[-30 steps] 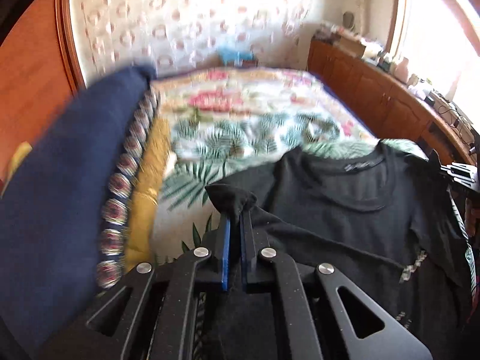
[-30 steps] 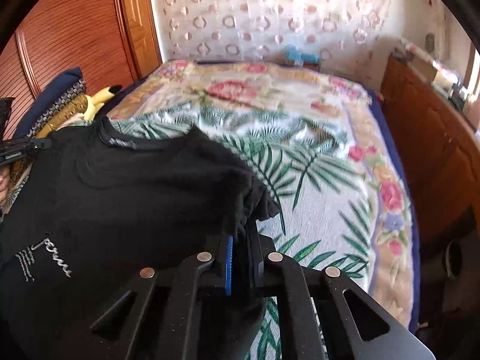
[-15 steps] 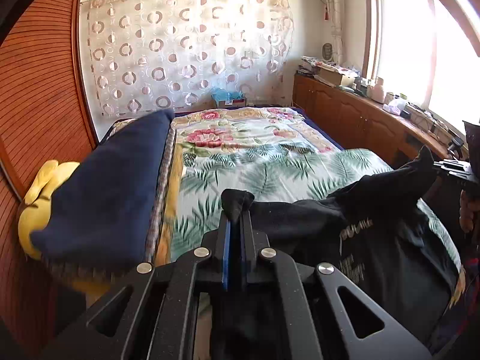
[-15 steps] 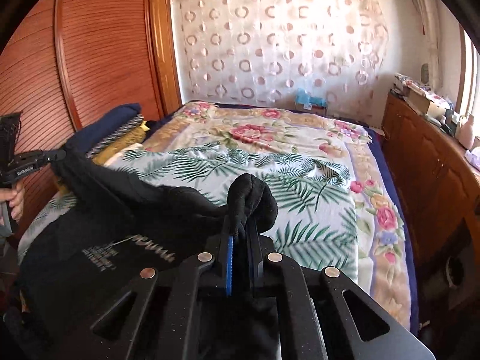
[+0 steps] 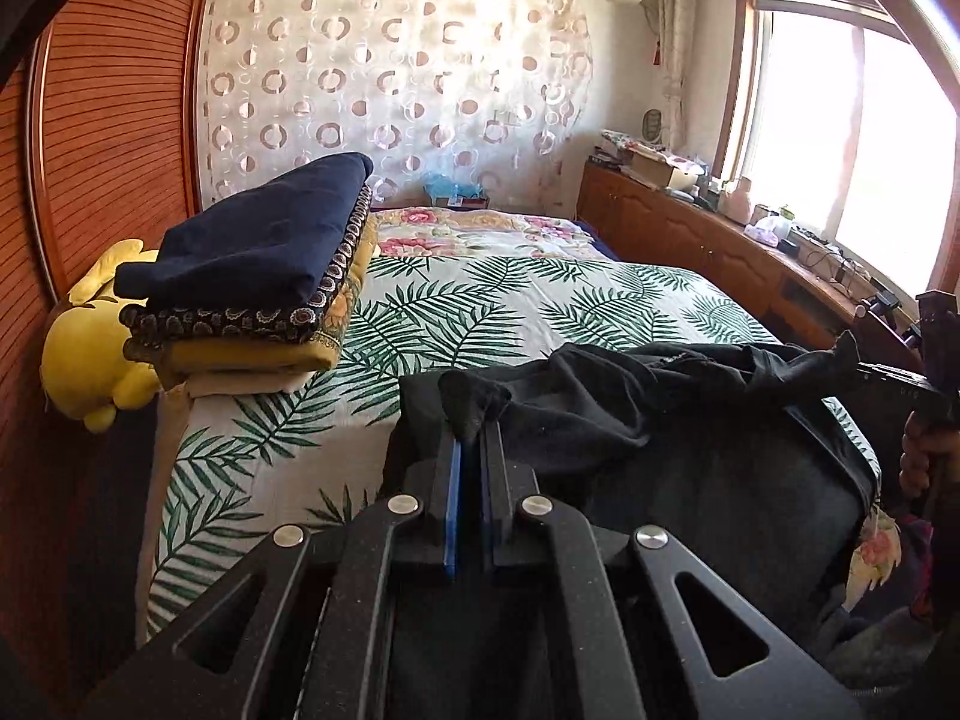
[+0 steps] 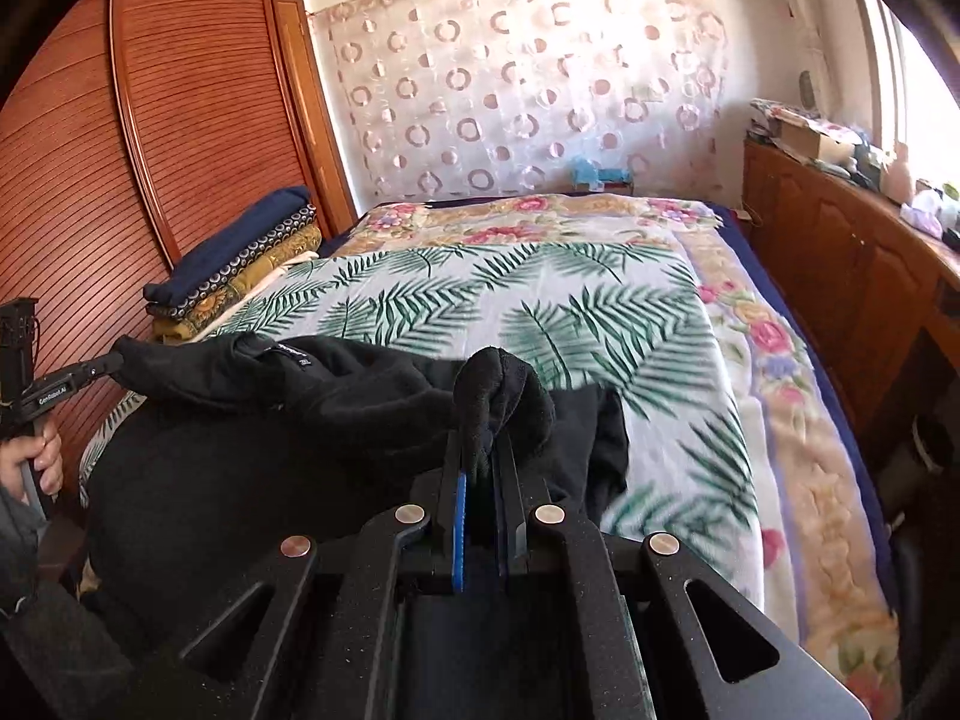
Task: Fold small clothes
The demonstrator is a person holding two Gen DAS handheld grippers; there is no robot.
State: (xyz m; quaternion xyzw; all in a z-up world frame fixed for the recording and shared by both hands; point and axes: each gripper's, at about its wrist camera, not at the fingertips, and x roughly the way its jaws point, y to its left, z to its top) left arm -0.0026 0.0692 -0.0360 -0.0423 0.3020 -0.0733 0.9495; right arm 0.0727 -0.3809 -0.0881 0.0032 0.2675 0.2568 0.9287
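On the left gripper, seen from the right wrist view, a small white label on its black side reads roughly "GenRobot.AI"; the letters are tiny and only just legible; inside the collar of the black shirt sits a neck label with pale script too small to read, and beside it a small white size tab, also unreadable; nothing else carries legible text.
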